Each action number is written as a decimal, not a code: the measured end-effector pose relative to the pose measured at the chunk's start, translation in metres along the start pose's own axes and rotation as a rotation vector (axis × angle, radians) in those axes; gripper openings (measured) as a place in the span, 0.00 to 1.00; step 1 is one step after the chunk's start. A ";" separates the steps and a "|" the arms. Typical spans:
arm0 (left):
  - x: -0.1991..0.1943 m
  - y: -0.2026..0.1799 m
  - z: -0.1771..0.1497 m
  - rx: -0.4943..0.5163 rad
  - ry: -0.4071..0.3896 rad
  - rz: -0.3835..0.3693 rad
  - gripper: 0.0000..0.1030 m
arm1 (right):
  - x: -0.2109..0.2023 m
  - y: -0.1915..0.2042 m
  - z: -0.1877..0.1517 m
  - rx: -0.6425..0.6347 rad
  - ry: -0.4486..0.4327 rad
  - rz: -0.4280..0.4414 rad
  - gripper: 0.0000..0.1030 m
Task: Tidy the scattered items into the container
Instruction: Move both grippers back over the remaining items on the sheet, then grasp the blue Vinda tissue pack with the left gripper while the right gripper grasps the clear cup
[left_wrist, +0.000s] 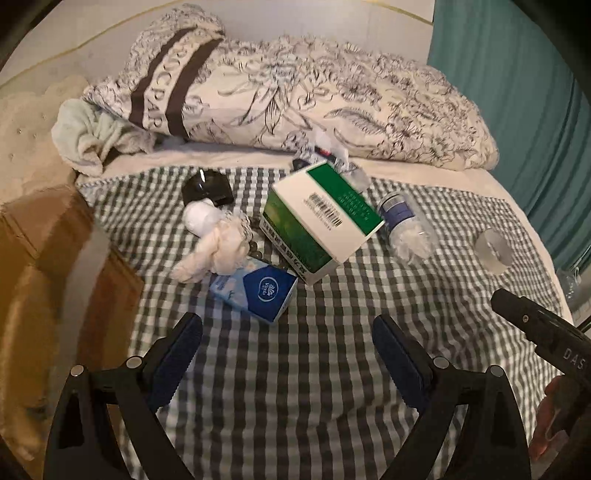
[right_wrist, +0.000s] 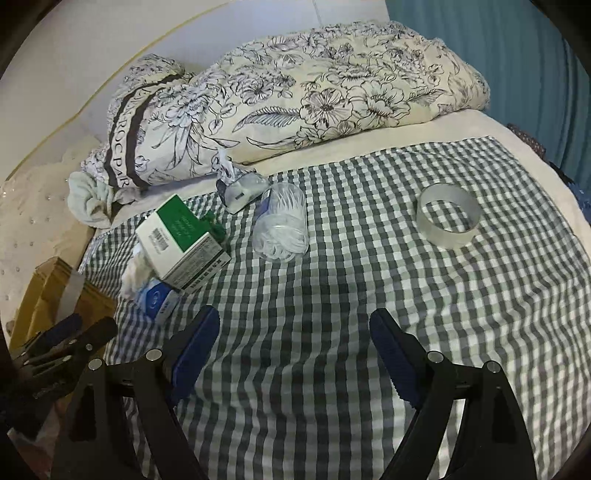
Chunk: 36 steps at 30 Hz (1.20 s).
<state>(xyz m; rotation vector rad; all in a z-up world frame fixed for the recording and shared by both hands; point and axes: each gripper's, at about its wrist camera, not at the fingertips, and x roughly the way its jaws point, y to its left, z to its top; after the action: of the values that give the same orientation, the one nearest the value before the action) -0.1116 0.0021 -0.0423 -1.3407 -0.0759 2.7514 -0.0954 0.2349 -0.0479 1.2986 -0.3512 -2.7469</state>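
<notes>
Left gripper (left_wrist: 288, 332) agape over checked cloth (left_wrist: 295, 369); right gripper (right_wrist: 295, 328) likewise.

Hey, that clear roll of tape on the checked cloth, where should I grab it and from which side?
The tape roll lies flat with its hole facing up, alone on the checked cloth. Come from above with the open right gripper, probably one finger inside the hole and one outside, pinching the near wall. Nothing crowds it, so any side of the ring would likely work.
</notes>
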 end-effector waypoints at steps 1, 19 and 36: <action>0.007 0.000 0.000 -0.004 0.007 -0.003 0.93 | 0.005 0.001 0.001 -0.003 0.002 0.001 0.81; 0.080 0.035 0.016 -0.162 0.022 0.055 0.93 | 0.099 0.009 0.045 -0.001 -0.027 -0.096 0.81; 0.109 0.050 0.010 -0.214 0.073 0.023 0.93 | 0.148 0.018 0.059 -0.025 -0.014 -0.099 0.64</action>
<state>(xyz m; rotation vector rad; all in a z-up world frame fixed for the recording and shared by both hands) -0.1883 -0.0373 -0.1254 -1.4987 -0.3616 2.7741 -0.2359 0.2022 -0.1188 1.3257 -0.2597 -2.8335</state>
